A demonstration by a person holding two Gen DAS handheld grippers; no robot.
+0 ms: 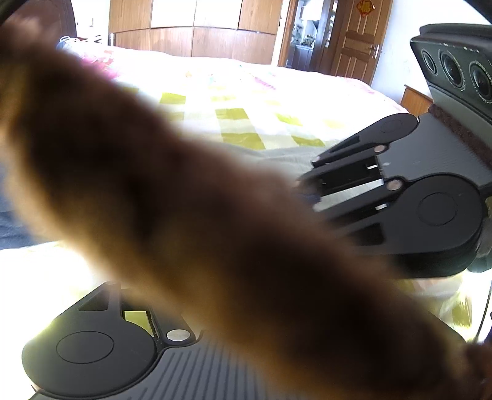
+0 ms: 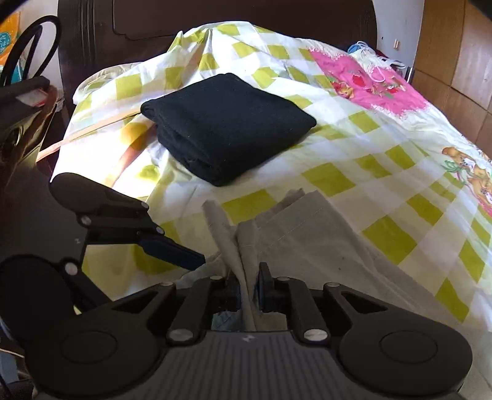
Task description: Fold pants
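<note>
The pale grey pants point(image 2: 307, 234) lie on the checked bedsheet point(image 2: 384, 172) near the front. A bunched ridge of their cloth stands up between the fingers of my right gripper point(image 2: 249, 286), which is shut on it. My left gripper point(image 2: 196, 272) comes in from the left. One blue-padded finger point(image 2: 175, 249) reaches toward the same bunch, and the other finger is hidden behind the right gripper's body. In the left wrist view a blurred brown furry shape point(image 1: 184, 200) close to the lens covers the left fingers. The right gripper point(image 1: 307, 175) shows beyond it.
A folded black garment point(image 2: 227, 126) lies further up the bed, below the dark headboard point(image 2: 215, 18). White cords and small items point(image 2: 375, 67) sit at the far right corner. Wooden wardrobes point(image 1: 190, 27) and a door point(image 1: 356, 40) stand past the bed.
</note>
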